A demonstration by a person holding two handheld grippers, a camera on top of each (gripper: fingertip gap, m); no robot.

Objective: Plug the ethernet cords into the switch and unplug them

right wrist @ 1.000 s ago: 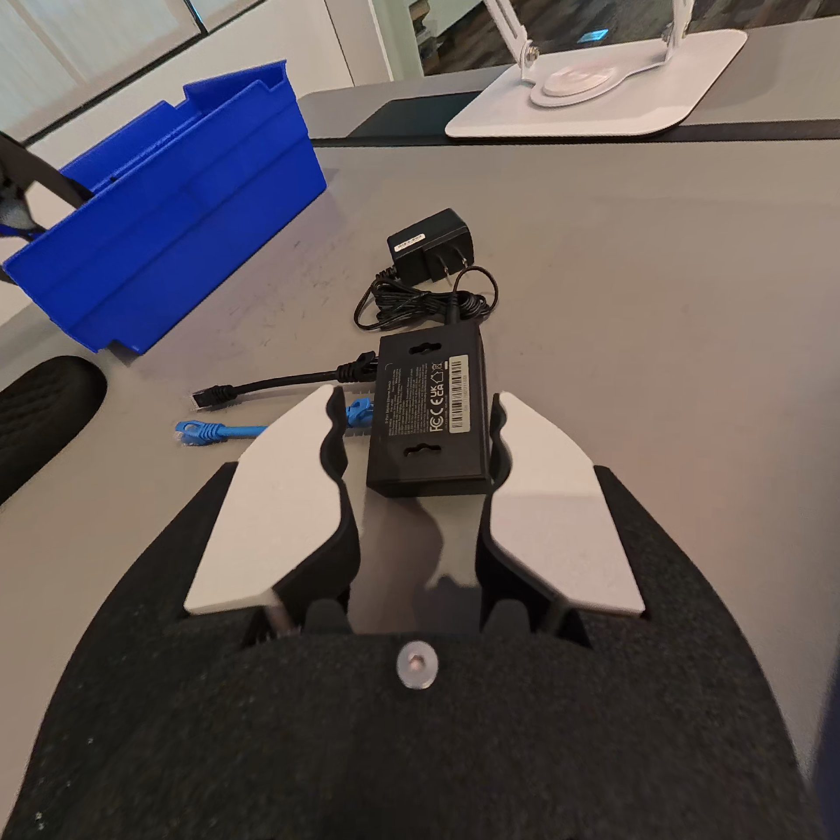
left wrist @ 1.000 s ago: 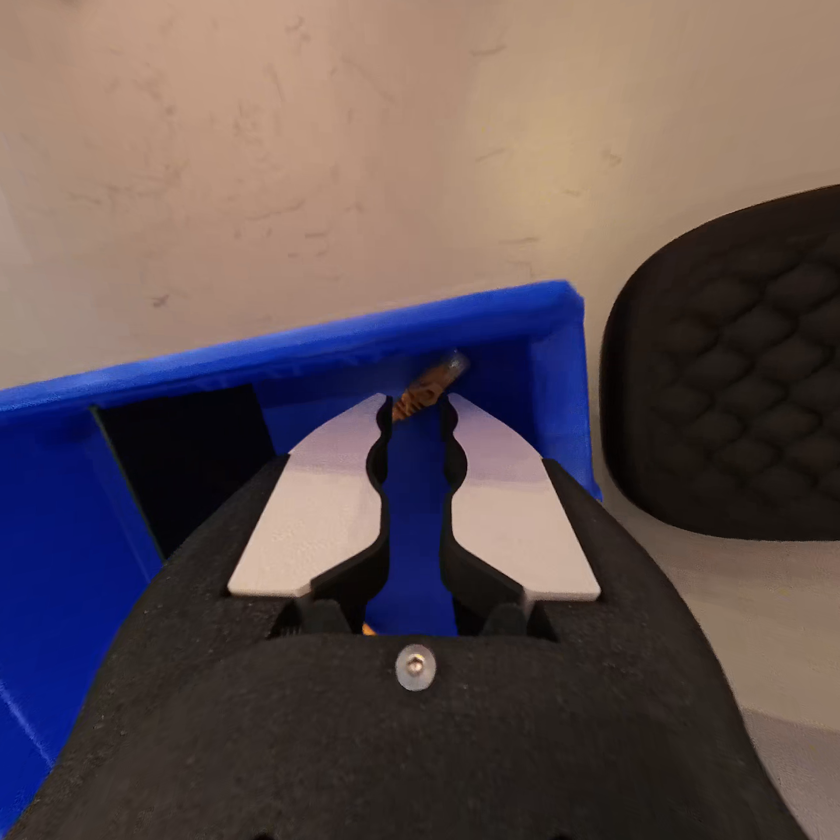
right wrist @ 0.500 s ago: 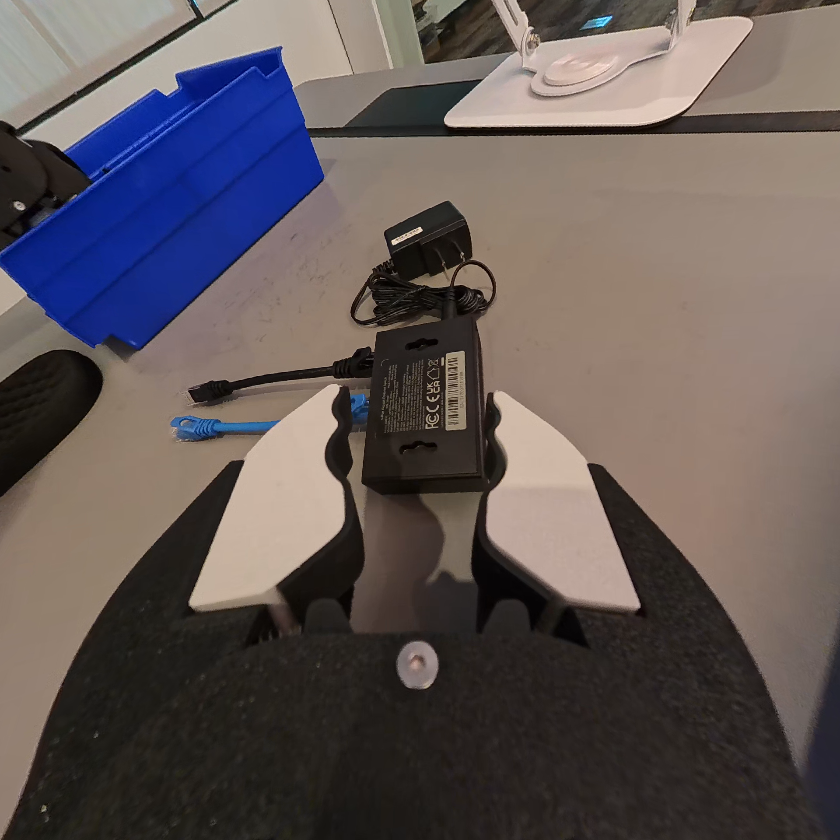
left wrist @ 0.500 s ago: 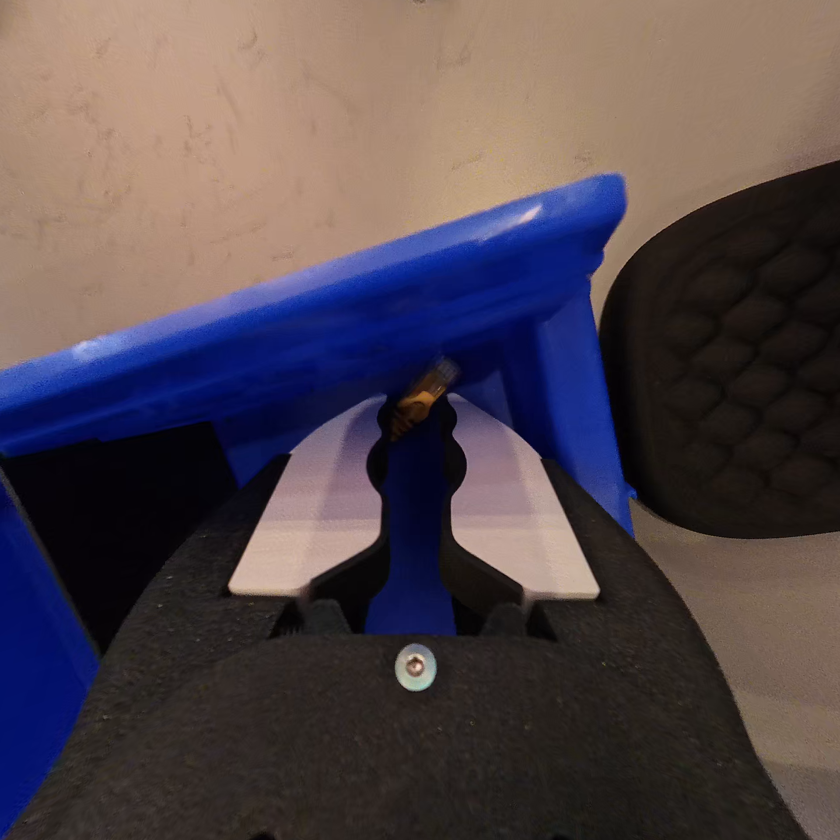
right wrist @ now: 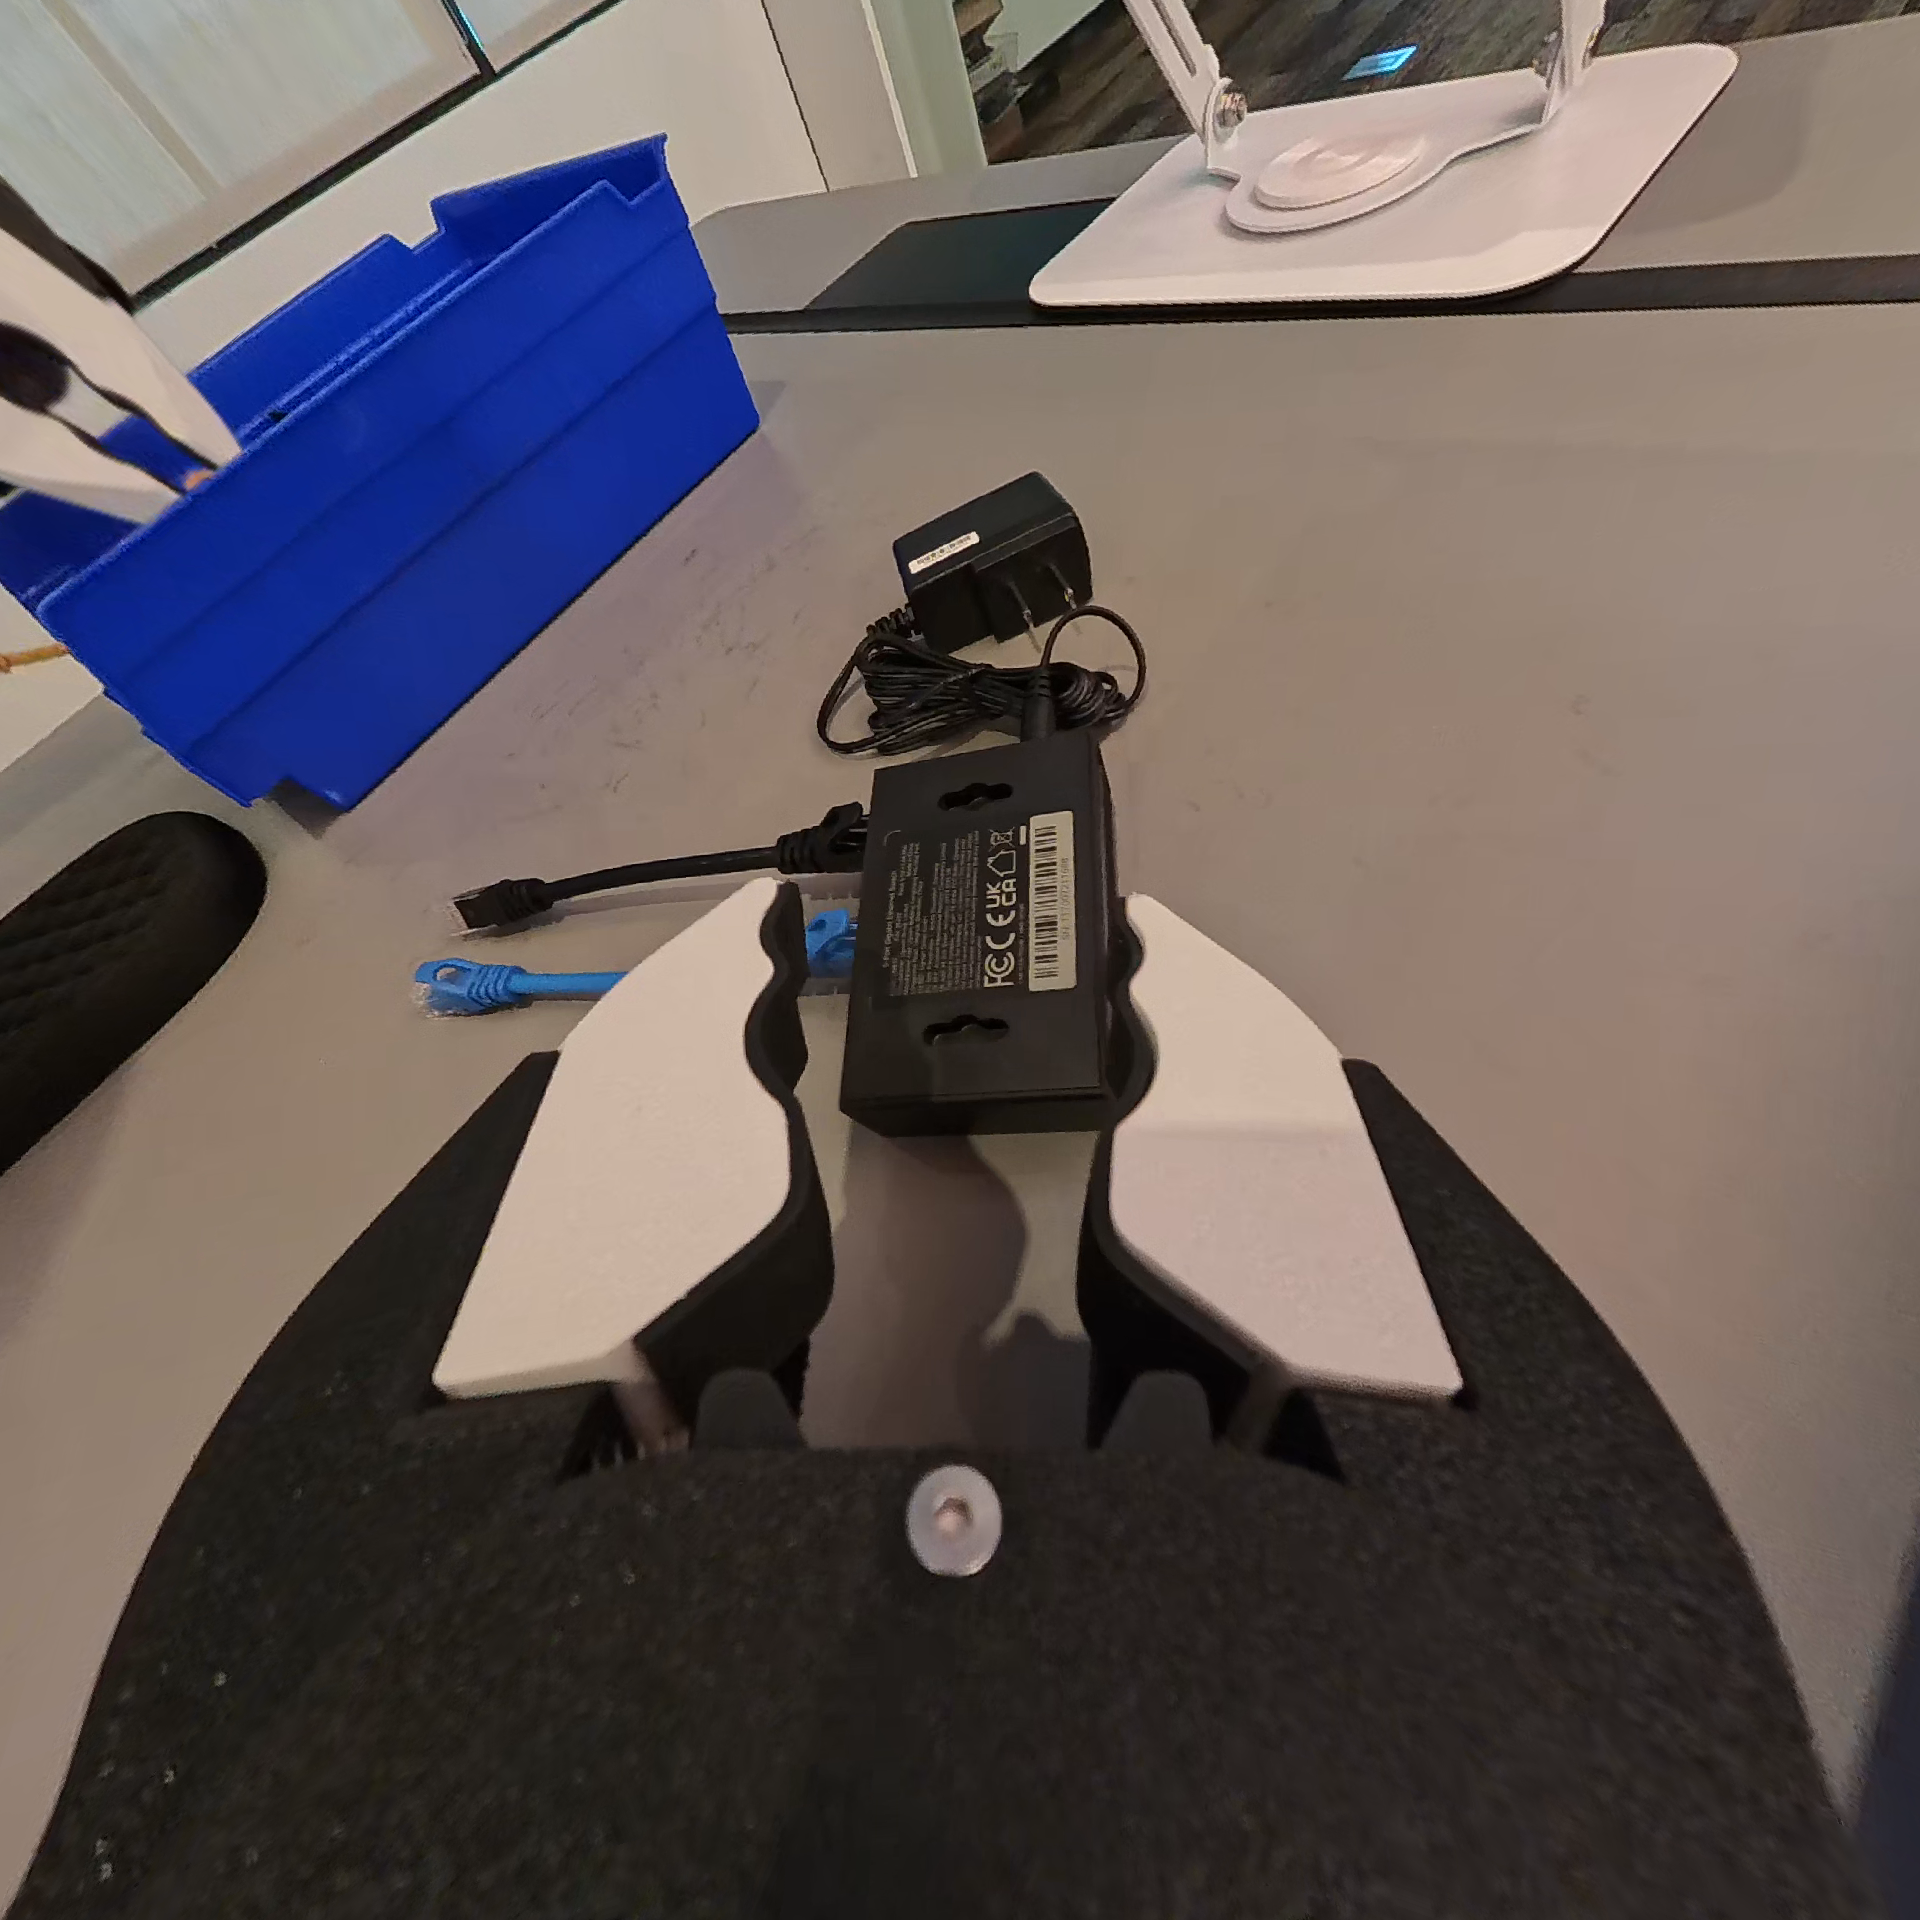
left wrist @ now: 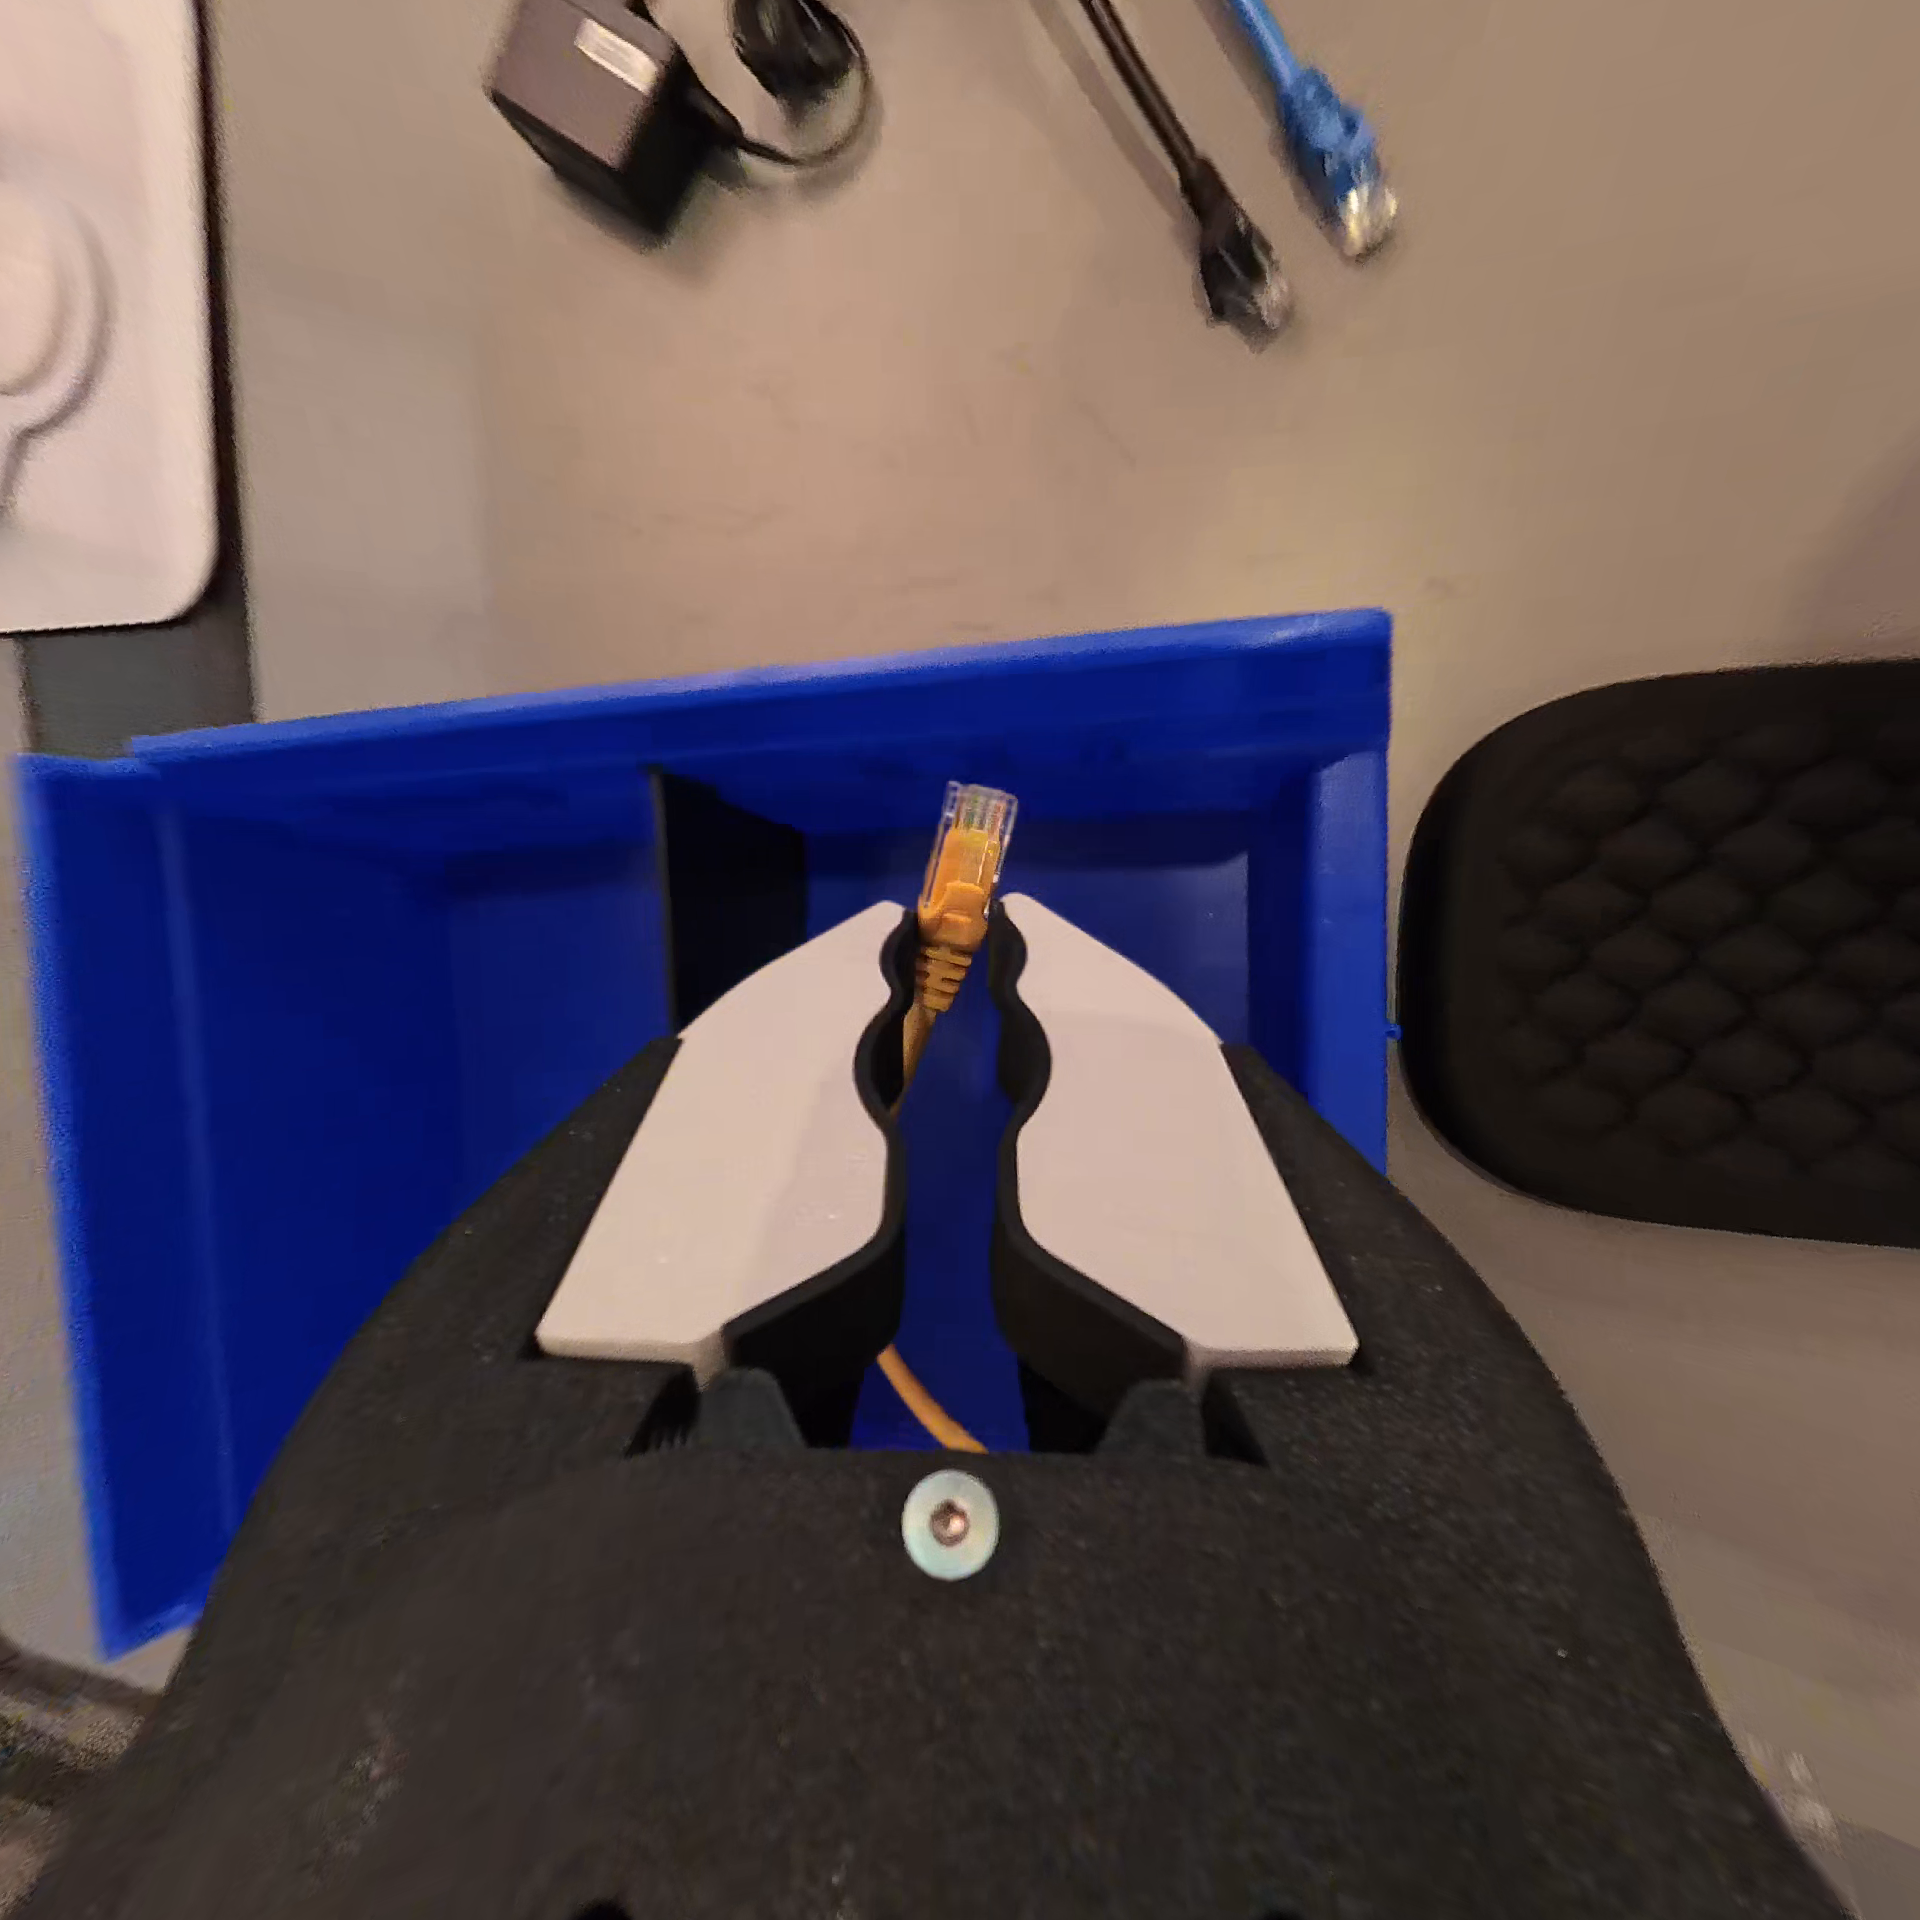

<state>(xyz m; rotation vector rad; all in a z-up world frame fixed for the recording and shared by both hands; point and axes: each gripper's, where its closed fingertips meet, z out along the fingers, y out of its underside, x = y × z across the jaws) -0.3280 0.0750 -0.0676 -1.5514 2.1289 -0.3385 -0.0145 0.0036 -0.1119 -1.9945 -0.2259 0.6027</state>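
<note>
Only the left wrist view shows the orange cord (left wrist: 961, 883) gripped.

Left gripper (left wrist: 958, 914) pinches an orange cable plug (left wrist: 961, 883) at its fingertips; right gripper (right wrist: 961, 935) spread wide, angled down.

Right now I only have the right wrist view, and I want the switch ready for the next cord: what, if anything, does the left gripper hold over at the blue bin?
Observer: The left gripper is clamped on an orange ethernet cord, on the boot just behind its plug.
Operator: Which way does the plug point?
Observer: The clear plug sticks out past the fingertips, toward the far wall of the blue bin.
Operator: Anything else in the bin?
Observer: Only a black panel shows; the gripper hides the rest.
</note>
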